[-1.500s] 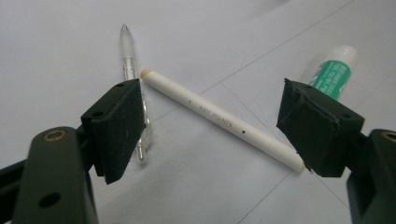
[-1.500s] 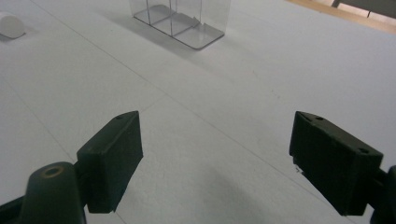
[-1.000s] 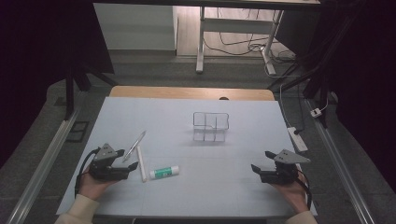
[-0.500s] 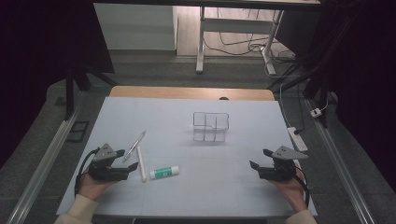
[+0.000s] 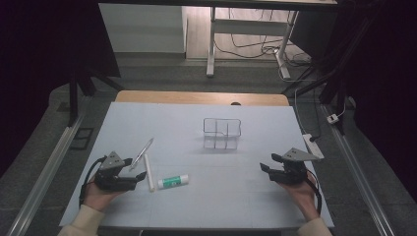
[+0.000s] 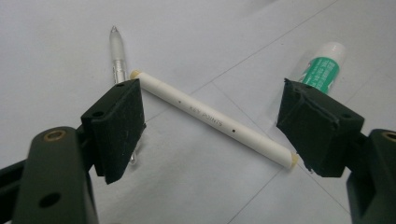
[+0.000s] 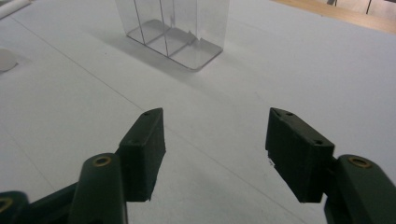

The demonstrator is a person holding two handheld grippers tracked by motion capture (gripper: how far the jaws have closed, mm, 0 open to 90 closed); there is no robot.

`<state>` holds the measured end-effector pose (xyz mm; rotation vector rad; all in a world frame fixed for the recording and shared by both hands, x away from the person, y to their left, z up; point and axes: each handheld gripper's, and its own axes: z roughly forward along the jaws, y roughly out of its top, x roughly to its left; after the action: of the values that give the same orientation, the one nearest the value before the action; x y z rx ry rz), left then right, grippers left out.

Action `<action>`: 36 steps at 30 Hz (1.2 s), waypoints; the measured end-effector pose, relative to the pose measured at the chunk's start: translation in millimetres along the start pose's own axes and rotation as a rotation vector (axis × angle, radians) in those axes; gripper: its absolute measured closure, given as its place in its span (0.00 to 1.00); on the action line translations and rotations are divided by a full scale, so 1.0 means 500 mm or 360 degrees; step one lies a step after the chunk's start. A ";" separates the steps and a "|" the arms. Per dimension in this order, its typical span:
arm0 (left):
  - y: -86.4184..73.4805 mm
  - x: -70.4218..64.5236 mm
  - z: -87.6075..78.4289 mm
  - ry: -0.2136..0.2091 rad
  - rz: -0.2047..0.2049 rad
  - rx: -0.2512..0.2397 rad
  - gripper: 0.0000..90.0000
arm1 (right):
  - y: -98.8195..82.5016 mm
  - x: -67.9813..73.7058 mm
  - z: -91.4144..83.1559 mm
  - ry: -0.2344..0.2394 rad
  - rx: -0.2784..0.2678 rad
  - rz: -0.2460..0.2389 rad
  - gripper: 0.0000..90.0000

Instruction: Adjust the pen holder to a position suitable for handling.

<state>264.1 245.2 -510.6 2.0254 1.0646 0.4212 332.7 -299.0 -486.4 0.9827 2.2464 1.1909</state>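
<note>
I'd centre my wide-open, empty left claw (image 6: 210, 126) over the white stick (image 6: 215, 120) at lower left before closing; my right claw (image 7: 215, 154), also empty, has just been narrowing.

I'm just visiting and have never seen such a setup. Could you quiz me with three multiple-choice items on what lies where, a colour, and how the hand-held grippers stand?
1. Where does the white stick lie?
A. inside the clear organizer
B. in front of the left hand-held gripper, between its jaws
C. by the right hand-held gripper

2. What colour is the glue stick's label?
A. green
B. red
C. yellow

3. How do the jaws of the right hand-held gripper stand?
A. clamped on a pen
B. fully shut
C. apart, nothing between them

Answers: 1 B, the left gripper view shows it between the pads, untouched. 2 A, green print shows. 3 C, only bare table shows in the gap; they have just been closing.
</note>
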 end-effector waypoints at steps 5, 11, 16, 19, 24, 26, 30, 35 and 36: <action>0.000 0.000 -0.001 0.0004 -0.0005 -0.0001 0.26 | 0.009 -0.002 0.008 0.0033 0.0006 0.0004 0.51; 0.000 0.000 0.000 0.0005 -0.0002 0.0001 0.26 | 0.020 -0.003 0.018 0.0002 0.0007 0.0001 0.68; 0.000 0.001 -0.002 0.0004 -0.0011 -0.0005 0.25 | 0.033 -0.005 0.032 -0.0030 0.0015 -0.0013 0.82; 0.000 0.000 -0.003 0.0004 -0.0012 -0.0009 0.25 | 0.041 -0.001 0.041 -0.0036 0.0023 -0.0040 0.89; 0.001 0.001 0.000 0.0003 -0.0006 0.0000 0.25 | 0.051 -0.001 0.052 -0.0043 0.0024 -0.0067 0.99; 0.001 0.000 0.001 0.0005 -0.0007 0.0001 0.25 | 0.056 -0.002 0.057 -0.0038 0.0030 -0.0079 0.99; 0.001 0.000 -0.001 0.0004 -0.0008 -0.0005 0.25 | 0.066 -0.004 0.073 -0.0036 0.0019 -0.0066 0.99; 0.001 0.000 0.000 0.0004 -0.0002 0.0000 0.25 | 0.077 -0.008 0.092 -0.0047 0.0028 -0.0066 0.99; 0.001 0.000 0.001 0.0005 -0.0002 0.0002 0.25 | 0.081 -0.012 0.100 -0.0054 0.0027 -0.0050 0.99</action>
<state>264.5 244.8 -510.7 2.0253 1.0683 0.4231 384.4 -260.5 -479.9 0.9634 2.2410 1.1349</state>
